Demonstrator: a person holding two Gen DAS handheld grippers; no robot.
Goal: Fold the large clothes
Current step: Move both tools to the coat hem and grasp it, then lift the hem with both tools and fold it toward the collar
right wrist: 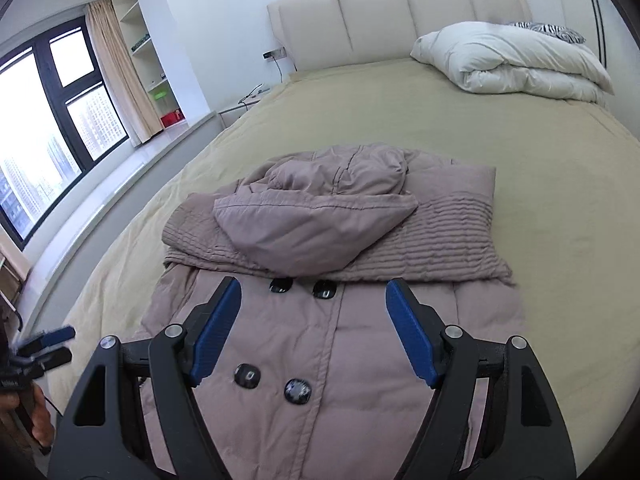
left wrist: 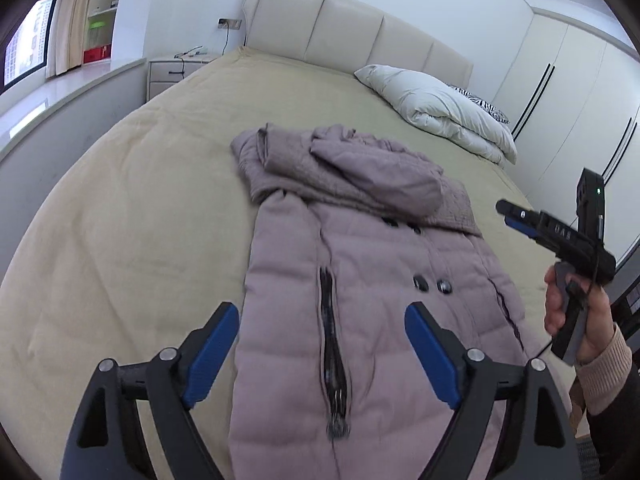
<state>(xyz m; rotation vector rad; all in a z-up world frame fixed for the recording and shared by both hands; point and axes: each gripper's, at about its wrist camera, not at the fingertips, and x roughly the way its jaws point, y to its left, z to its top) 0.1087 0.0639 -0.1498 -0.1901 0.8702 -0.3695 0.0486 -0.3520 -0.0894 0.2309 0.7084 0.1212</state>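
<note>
Left wrist view: both tools, left (left wrist: 322,354) and right (right wrist: 314,330), angled down over the coat (right wrist: 320,360), jaws apart, empty.

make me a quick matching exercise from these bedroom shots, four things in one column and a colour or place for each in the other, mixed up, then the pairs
Things:
1. coat
2. duvet
3. gripper pads
4. red box

Descriptions:
A. blue
B. on a shelf by the window
C. mauve, spread on the bed with its hood turned down
D. white, bundled beside the headboard

Pairs: 1-C, 2-D, 3-A, 4-B
</note>
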